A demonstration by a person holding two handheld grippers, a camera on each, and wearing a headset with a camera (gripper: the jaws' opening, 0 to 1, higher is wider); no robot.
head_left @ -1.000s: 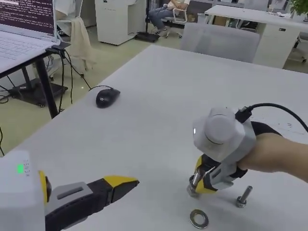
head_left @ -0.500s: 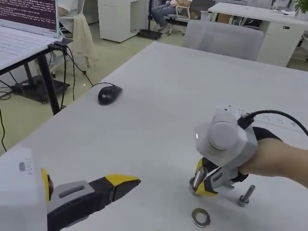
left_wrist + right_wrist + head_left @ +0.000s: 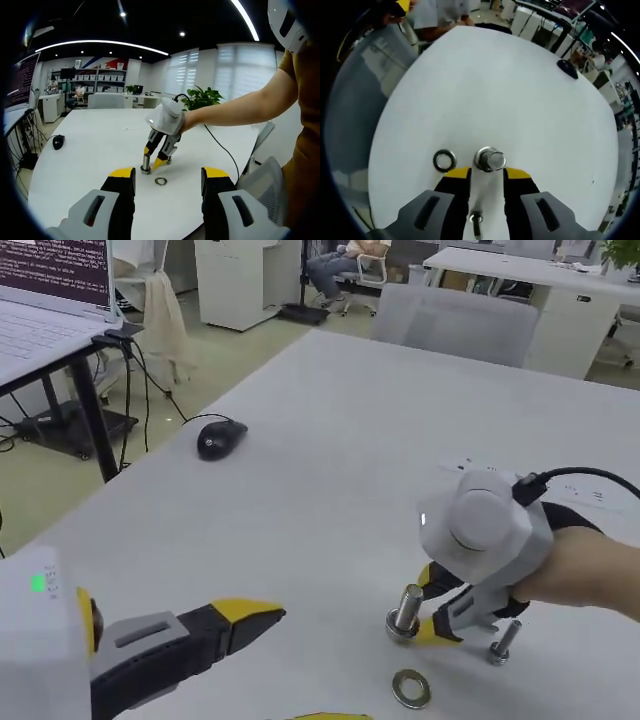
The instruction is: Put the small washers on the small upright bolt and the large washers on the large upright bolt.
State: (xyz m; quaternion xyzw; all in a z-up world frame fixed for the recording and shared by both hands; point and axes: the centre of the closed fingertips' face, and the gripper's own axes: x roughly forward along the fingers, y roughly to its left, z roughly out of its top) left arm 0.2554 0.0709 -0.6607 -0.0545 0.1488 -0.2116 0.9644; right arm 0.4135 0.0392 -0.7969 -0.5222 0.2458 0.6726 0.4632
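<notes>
The large bolt (image 3: 405, 612) stands upright on the white table (image 3: 330, 470), with a wider ring at its foot. My right gripper (image 3: 440, 618) is just right of it, open, its yellow tips a little apart from the bolt. In the right gripper view the large bolt's top (image 3: 490, 159) sits just ahead of the right gripper (image 3: 487, 175). A large washer (image 3: 411, 688) lies flat in front of the bolt. The small bolt (image 3: 500, 643) stands under the right gripper's body. My left gripper (image 3: 167, 175) is open and low at the near left, well away from the bolts.
A black mouse (image 3: 221, 439) lies at the far left of the table. A laptop (image 3: 50, 300) sits on a side desk beyond the left edge, with cables hanging below it. A grey chair (image 3: 450, 325) stands at the table's far end. A cable (image 3: 580, 478) trails from the right gripper.
The right gripper has drawn back to the right, off the large bolt, which now stands free of its tips. The left gripper has barely moved.
</notes>
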